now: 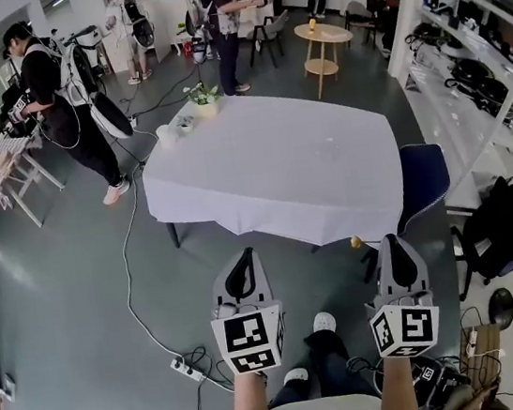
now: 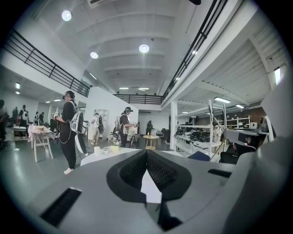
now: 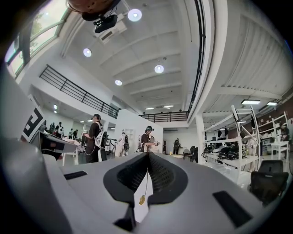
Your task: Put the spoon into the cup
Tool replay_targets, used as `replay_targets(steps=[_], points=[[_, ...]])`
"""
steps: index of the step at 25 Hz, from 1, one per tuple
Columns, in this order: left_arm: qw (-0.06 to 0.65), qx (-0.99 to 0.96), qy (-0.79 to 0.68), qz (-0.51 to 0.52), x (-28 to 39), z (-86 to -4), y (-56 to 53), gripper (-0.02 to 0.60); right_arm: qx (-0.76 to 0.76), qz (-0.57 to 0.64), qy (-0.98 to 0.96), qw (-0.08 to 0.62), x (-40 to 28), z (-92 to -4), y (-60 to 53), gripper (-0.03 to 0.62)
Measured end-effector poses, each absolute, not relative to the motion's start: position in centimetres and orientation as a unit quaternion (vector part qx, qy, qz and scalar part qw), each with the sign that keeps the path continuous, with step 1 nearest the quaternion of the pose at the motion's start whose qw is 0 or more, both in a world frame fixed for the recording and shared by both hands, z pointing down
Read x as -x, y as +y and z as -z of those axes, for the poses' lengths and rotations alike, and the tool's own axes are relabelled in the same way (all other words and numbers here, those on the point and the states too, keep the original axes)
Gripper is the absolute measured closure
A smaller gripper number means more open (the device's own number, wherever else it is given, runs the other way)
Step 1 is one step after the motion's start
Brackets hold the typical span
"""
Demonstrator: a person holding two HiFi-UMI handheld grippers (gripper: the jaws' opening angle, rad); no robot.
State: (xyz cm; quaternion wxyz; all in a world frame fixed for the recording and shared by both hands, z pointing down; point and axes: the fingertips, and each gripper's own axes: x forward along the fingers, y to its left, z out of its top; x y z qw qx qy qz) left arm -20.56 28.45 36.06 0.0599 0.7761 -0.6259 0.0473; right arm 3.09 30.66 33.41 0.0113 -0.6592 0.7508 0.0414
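At the near side of a white-clothed table (image 1: 272, 178), two hand-held grippers hang side by side over open grey floor (image 1: 71, 301), short of the cloth's edge; the left gripper (image 1: 242, 260) has its jaws pressed together with nothing between them; the right gripper (image 1: 392, 245) is likewise closed tip to tip and grips nothing that can be seen. One small yellow object (image 1: 356, 242) shows at the cloth's near edge just beside the right gripper's tips; whether it touches them cannot be told.

One white cup (image 1: 166, 134) stands at the table's far left corner, well apart from both grippers; a small pale item (image 1: 184, 122) lies just beside it, too small to tell whether it is the spoon; one potted plant (image 1: 204, 96) stands near them on the far edge; the cloth's wide middle lies open.

Left of the table the floor is roomy, crossed by one white cable (image 1: 126, 255) that runs to one power strip (image 1: 187, 368) near the wearer's feet; on the right, one blue chair (image 1: 423, 176) sits against the table's side, with long shelving (image 1: 467, 84) close behind it and one black office chair (image 1: 502, 231) nearer the camera, leaving a narrow aisle.

One person in black (image 1: 56, 90) stands off the far left corner; three more people (image 1: 220, 15) stand farther back; one round wooden side table (image 1: 324, 43) stands beyond the far edge.
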Motion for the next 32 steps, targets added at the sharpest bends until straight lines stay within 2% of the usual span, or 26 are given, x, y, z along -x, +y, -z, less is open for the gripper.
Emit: replay_targets(steps=[8, 24, 32], points=[[0.061, -0.771, -0.632, -0.050, 18.1, -36.8, 21.4, 0.568, 0.654, -0.039, 0.755, 0.012, -5.9, -34.0, 22.9, 0.576], [0.046, -0.749, -0.659, -0.048, 10.0, -34.5, 0.0, 0.568, 0.625, -0.047, 0.779, 0.030, -14.1, -31.6, -0.2, 0.576], [0.053, -0.743, -0.664, -0.060, 7.1, -35.5, -5.9, 0.568, 0.611, -0.035, 0.790, 0.029, -16.3, -32.8, -6.6, 0.576]])
